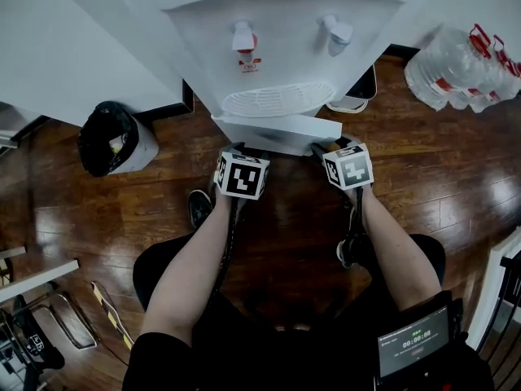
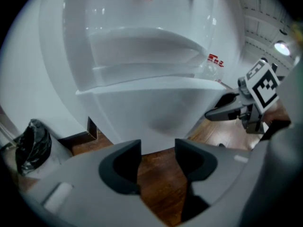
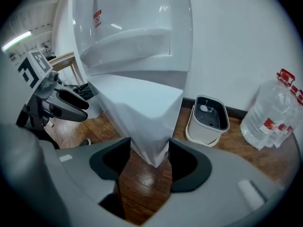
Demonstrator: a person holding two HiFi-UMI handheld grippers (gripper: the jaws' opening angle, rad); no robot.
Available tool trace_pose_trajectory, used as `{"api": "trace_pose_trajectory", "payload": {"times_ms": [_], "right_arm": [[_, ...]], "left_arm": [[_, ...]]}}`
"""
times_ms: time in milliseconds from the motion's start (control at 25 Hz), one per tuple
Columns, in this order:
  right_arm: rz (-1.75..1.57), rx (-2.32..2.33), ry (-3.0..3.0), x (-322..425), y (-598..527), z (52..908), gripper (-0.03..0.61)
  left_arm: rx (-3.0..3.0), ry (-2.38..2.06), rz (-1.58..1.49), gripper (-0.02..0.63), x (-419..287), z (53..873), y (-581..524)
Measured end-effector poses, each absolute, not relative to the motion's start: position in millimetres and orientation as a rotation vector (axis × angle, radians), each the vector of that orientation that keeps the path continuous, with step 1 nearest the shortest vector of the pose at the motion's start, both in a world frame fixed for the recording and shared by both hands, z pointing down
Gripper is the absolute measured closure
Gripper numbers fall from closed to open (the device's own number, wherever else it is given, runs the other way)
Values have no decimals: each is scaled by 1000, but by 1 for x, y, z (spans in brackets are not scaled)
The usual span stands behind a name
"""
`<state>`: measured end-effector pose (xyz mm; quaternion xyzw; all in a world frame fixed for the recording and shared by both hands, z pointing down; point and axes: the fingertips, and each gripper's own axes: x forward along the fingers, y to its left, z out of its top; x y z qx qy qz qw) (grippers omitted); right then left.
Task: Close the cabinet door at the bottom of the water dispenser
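Observation:
The white water dispenser stands against the wall, with two taps over a drip grille. Its lower cabinet front juts out below the grille, and I cannot make out the door's seam or whether it stands ajar. My left gripper is open at the front's left end; in the left gripper view only floor shows between its jaws. My right gripper is open at the right end. In the right gripper view the cabinet's lower corner lies just beyond the jaws, and contact cannot be told.
A bin with a black liner stands left of the dispenser. A white pail sits to its right, with large water bottles further right. The person's feet rest on the wooden floor in front.

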<state>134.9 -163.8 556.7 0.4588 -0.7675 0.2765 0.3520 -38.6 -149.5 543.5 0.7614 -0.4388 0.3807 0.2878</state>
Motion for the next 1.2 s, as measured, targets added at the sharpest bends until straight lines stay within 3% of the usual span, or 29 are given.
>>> {"api": "trace_pose_trajectory", "payload": {"times_ms": [200, 440, 1200], "right_arm": [[677, 1142, -2009, 146, -182, 563, 325], [620, 1128, -1993, 140, -190, 559, 327], [519, 1077, -1993, 139, -200, 553, 334]], "left_arm": [[2001, -1252, 757, 374, -16, 529, -167], [2020, -1331, 649, 376, -13, 511, -185], [1999, -1401, 646, 416, -20, 507, -187]]}}
